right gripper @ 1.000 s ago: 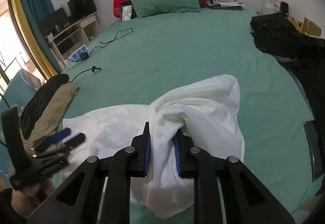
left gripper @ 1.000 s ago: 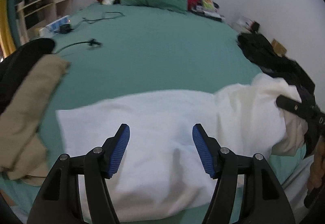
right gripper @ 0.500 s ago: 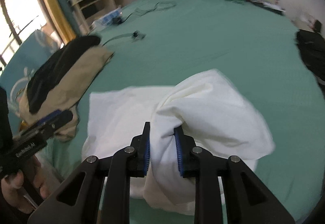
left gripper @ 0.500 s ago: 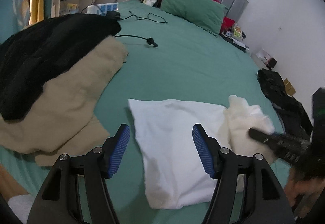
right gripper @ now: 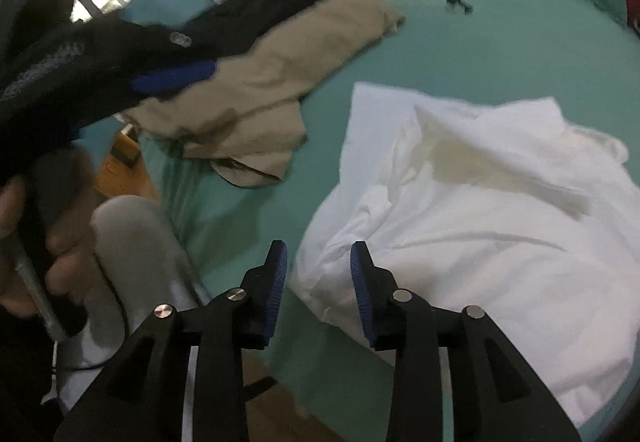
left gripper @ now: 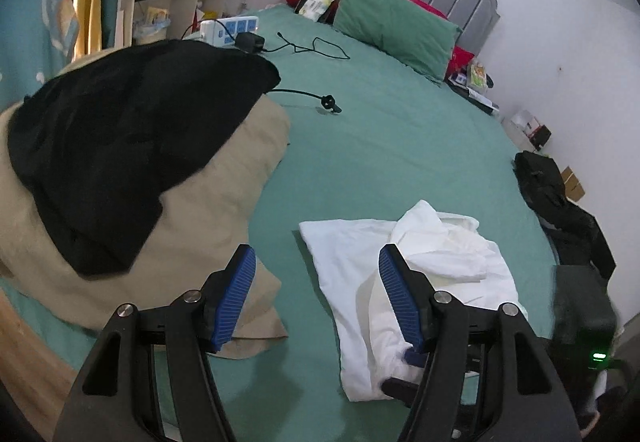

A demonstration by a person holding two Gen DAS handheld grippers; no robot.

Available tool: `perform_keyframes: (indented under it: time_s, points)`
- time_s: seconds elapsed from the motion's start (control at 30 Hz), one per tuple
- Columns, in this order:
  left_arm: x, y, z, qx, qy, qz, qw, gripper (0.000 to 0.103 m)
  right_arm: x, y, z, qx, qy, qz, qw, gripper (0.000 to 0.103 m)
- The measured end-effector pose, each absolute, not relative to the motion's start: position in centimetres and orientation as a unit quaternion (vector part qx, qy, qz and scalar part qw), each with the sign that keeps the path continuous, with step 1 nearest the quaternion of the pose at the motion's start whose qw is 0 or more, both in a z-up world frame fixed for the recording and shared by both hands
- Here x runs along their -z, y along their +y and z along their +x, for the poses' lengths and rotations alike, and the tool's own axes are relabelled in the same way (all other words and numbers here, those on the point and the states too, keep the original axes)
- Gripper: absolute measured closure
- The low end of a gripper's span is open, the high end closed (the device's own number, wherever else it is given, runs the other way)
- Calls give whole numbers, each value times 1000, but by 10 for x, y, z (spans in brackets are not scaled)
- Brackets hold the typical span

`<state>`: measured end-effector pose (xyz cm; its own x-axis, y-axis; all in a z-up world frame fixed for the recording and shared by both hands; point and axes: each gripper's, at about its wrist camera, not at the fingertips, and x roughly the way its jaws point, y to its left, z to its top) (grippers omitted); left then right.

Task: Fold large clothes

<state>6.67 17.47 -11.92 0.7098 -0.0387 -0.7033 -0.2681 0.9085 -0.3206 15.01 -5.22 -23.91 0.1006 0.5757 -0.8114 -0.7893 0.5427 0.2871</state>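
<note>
while both hand-held grippers gape empty, white garment lies just ahead on bed.

The left gripper hangs with its blue-padded jaws spread wide and nothing between them, gripped at its handle by the left hand, while the right gripper is likewise parted, its pads clamping nothing.
</note>
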Motion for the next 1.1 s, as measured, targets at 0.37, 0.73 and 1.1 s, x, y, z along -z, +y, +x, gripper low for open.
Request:
perform_keyframes:
  time_s: [0.37, 0.73, 1.1]
  points:
    - [130, 77, 109, 71, 435, -103, 892, 35, 198, -180, 176, -342, 419, -62, 839, 54]
    - [166, 32, 168, 88, 509, -45, 855, 35, 229, -269, 230, -249, 437, 43, 863, 49]
    - [176, 127, 174, -98, 469, -131, 868, 35, 248, -273, 246, -290, 460, 118, 831, 47]
